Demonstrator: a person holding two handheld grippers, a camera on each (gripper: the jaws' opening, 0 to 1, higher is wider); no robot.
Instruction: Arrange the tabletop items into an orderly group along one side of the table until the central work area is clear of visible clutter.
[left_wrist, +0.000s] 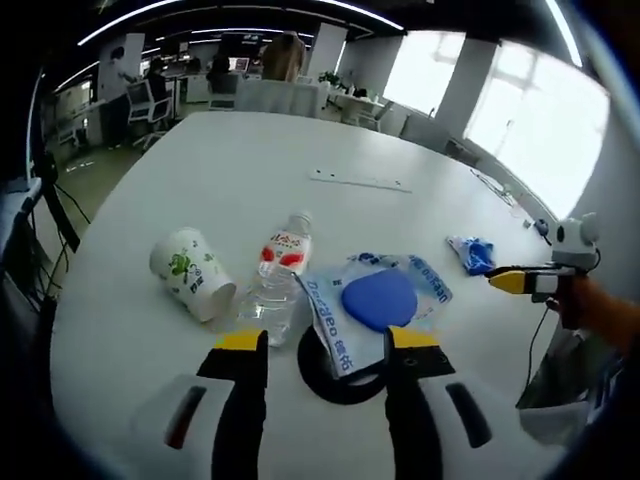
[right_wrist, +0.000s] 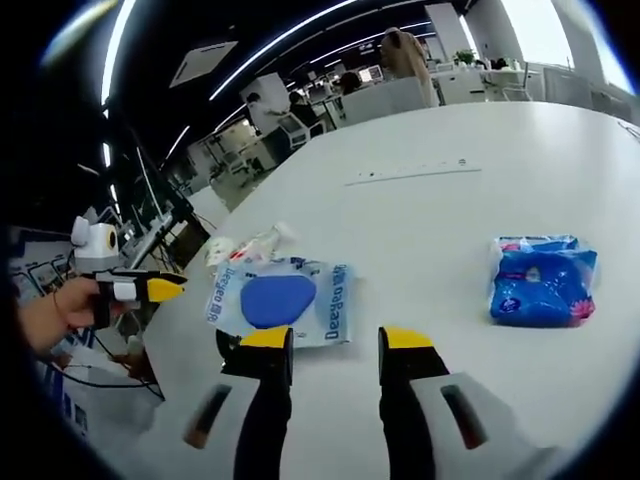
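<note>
Your left claw (left_wrist: 327, 345) rises from the bottom of the left gripper view with its jaws spread and nothing between them, hovering over a black ring-shaped object (left_wrist: 340, 378) that lies on the white counter (left_wrist: 250, 170). Partly over that ring lies a clear plastic package with a blue pad inside (left_wrist: 378, 298), just above your jaws at lower centre of the frame. To its left, a clear water bottle with a red label (left_wrist: 275, 275) lies on its side, touching or nearly touching the package edge. Further left, a paper cup with a green print (left_wrist: 192, 274) also lies tipped over, just beside the bottle. A smaller blue packet (left_wrist: 472, 254) sits apart toward the right of the frame, and a long pale ruler-like strip (left_wrist: 360, 181) lies farther up the counter.

Your right claw (right_wrist: 336, 352) stands at the bottom of the right gripper view, jaws likewise apart and empty, above bare counter just below the clear package. In this view the blue packet lies to the right, well apart from the package, and the bottle and cup peek out behind the package's upper left corner. Your left claw enters from the left edge here, held in your hand (right_wrist: 50, 312); its yellow tips look close together from this angle.
</note>
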